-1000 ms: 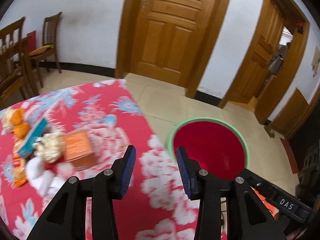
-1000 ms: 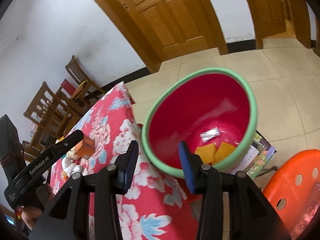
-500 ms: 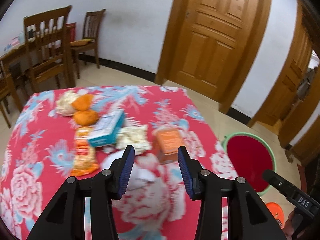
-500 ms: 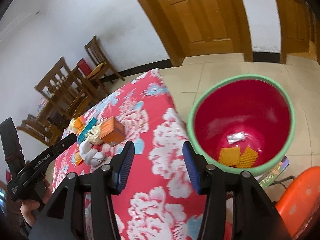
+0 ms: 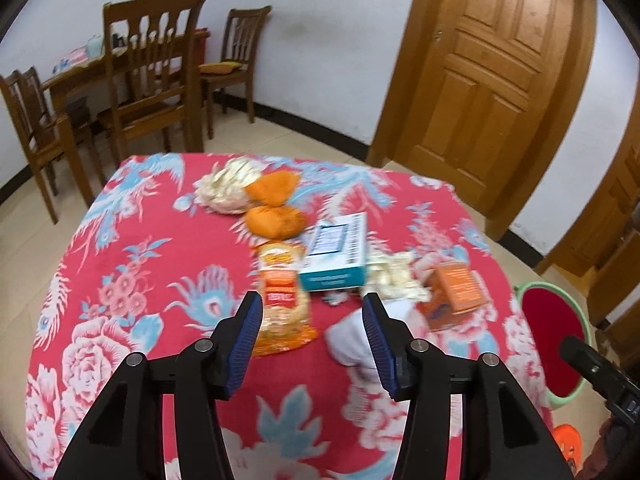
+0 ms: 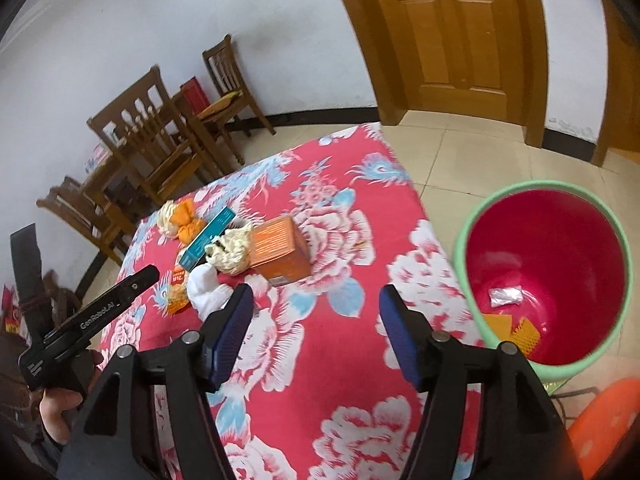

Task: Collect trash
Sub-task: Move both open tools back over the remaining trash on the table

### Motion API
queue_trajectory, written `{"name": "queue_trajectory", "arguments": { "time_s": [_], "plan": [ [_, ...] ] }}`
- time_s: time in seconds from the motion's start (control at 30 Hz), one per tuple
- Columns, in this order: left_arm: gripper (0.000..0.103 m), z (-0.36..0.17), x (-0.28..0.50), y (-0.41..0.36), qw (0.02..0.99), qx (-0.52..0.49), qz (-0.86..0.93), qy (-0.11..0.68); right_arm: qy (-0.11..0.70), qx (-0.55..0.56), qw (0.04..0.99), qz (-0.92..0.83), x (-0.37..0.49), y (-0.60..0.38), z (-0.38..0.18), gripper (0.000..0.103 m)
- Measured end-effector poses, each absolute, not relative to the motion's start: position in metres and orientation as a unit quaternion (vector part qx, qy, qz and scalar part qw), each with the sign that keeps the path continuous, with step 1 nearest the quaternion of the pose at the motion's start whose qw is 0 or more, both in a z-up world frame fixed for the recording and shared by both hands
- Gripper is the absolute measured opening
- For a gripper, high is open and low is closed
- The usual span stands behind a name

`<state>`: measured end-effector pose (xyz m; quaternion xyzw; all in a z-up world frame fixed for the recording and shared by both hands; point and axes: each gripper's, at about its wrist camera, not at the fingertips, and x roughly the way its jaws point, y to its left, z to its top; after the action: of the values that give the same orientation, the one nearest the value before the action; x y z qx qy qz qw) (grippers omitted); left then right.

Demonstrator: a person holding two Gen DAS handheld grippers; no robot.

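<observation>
Trash lies in a cluster on the red flowered tablecloth: an orange snack bag, a teal and white box, an orange box, white crumpled tissue, cream wrappers and orange wrappers. My left gripper hovers over the near side of the cluster, its jaws opening, with nothing between them. My right gripper hangs above the cloth with its jaws opening and empty, just short of the orange box. The green-rimmed red bin stands on the floor at the right and holds a few wrappers.
Wooden chairs and a wooden table stand beyond the cloth on the left. A closed wooden door is behind. An orange plastic stool sits beside the bin. A hand holds the left gripper's handle.
Both grippers swung left, away from the bin and toward the trash on the table. Both pairs of jaws stand wider than before.
</observation>
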<state>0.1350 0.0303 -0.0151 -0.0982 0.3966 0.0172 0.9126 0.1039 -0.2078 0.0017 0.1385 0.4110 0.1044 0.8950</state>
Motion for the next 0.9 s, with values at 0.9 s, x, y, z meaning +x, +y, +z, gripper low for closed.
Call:
{"name": "queue_trajectory", "arguments": {
  "time_s": [0.9],
  "plan": [
    [0.054, -0.069, 0.182, 0.051, 0.886, -0.127, 0.024, 0.446, 0.479, 0.066, 0.866, 0.128, 0.185, -0.137, -0.053, 0.071]
  ]
}}
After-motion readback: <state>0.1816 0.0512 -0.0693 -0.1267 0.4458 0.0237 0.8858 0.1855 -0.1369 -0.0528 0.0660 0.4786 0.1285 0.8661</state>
